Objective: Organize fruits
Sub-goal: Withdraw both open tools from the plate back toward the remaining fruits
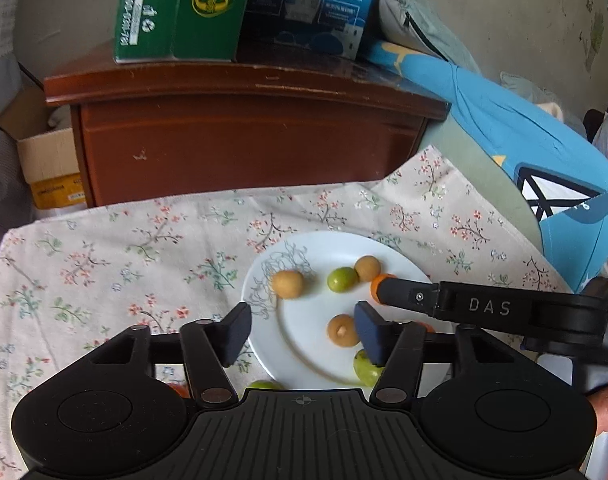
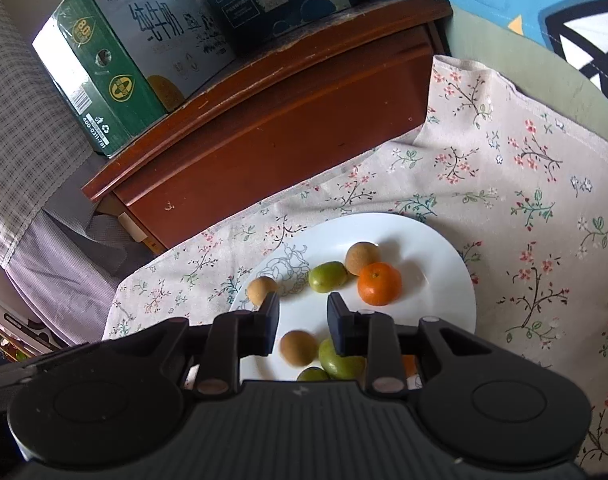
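Observation:
A white plate [image 1: 304, 344] lies on a floral cloth [image 1: 103, 264] and holds several small fruits. My left gripper [image 1: 302, 334] hovers open over the plate's near side, with a brown longan [image 1: 341, 330] between its fingers, close to the right pad and not squeezed. A green fruit [image 1: 366, 368] sits just behind that finger. A finger of my right gripper [image 1: 404, 298] reaches in from the right, partly covering a tangerine [image 1: 378, 280]. In the right wrist view, my right gripper [image 2: 304, 326] is shut and empty above the plate [image 2: 436, 264], short of the tangerine [image 2: 379, 283].
A dark wooden nightstand [image 1: 243, 136] stands behind the cloth, carrying a green carton [image 1: 175, 12] and a blue carton [image 1: 316, 0]. A blue garment [image 1: 524, 148] lies to the right. A green fruit [image 1: 263, 385] sits off the plate near my left gripper's base. A cardboard box [image 1: 47, 160] sits at left.

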`<state>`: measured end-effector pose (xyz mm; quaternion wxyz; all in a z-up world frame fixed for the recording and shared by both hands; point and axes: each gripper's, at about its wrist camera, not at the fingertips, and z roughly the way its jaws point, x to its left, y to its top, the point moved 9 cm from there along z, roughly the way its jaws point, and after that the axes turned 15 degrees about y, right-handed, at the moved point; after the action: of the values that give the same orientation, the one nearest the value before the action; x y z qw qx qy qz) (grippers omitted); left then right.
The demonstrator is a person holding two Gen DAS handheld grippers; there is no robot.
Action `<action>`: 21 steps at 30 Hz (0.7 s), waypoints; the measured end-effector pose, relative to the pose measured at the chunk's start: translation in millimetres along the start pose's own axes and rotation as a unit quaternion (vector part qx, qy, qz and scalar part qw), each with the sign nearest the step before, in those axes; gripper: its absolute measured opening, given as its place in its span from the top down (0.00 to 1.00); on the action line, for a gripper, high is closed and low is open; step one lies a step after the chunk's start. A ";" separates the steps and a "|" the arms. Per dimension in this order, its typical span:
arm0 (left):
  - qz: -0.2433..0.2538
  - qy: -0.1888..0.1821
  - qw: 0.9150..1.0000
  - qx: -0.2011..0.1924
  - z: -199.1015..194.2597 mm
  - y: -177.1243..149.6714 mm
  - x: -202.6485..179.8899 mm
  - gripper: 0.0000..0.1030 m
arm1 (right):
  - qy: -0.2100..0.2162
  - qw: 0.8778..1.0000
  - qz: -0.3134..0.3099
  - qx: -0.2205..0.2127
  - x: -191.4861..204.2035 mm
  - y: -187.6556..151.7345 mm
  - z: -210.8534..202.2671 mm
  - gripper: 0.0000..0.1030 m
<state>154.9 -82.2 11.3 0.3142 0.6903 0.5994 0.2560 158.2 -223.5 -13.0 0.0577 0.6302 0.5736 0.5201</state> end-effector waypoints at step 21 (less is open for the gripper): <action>-0.027 0.062 0.997 0.024 -37.1 -13.3 67.4 0.30 | 0.014 1.000 -0.007 0.013 27.6 -31.8 -32.8 0.72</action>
<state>129.0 -9.8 24.8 0.2663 0.6639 0.6423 0.2753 107.9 -208.4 -3.2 0.0453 0.6196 0.5856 0.5208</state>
